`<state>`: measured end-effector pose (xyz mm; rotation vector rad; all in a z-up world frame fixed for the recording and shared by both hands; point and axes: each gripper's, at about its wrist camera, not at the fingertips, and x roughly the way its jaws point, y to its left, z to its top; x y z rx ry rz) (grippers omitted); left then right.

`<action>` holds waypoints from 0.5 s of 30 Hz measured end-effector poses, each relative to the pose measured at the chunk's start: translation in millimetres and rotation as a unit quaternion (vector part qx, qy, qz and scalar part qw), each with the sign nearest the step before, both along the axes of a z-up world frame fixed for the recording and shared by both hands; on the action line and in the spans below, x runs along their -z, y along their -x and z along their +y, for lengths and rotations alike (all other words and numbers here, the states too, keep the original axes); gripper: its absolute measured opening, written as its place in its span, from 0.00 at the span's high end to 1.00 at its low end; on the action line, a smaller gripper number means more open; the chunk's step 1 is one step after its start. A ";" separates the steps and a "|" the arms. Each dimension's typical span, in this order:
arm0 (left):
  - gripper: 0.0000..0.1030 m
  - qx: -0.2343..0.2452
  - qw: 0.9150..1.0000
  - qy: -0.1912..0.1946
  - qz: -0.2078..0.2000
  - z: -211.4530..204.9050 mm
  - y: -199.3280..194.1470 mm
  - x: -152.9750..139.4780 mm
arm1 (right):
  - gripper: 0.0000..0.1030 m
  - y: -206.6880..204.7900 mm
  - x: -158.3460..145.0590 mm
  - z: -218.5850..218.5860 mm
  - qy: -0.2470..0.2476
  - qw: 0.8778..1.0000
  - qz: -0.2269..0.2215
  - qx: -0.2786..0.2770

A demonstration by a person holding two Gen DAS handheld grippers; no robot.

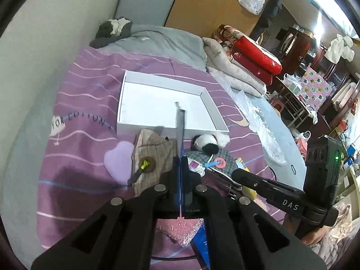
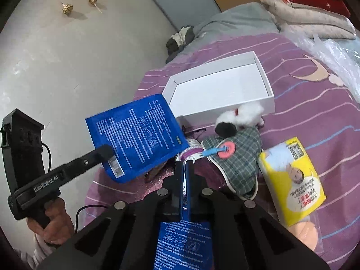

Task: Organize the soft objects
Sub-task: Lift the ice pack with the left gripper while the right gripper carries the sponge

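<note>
My left gripper (image 1: 181, 160) is clenched on a corner of the blue packet (image 2: 137, 135), holding it in the air just in front of the white box's (image 2: 225, 110) left corner. In the left wrist view the packet shows only edge-on. My right gripper (image 2: 184, 164) is closed too, apparently pinching the edge of a purple-and-white packet (image 2: 191, 150) on the purple bedspread (image 1: 90, 90) in front of the box. A black-and-white plush toy (image 2: 238, 117) touches the box's front wall. A plaid eye mask (image 2: 240, 164) lies just in front of the toy, and a yellow packet (image 2: 292, 180) lies beyond the mask, further from the box. A brown striped cloth (image 1: 153, 155) and a lilac heart (image 1: 119, 162) sit before the box's left end.
</note>
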<state>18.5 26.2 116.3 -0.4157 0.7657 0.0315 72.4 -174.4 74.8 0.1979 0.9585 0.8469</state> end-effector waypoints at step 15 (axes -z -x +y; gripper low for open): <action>0.99 -0.042 0.998 -0.037 0.017 17.2 6.3 6.0 | 0.61 8.1 22.8 89.6 0.152 0.976 -0.122 -0.096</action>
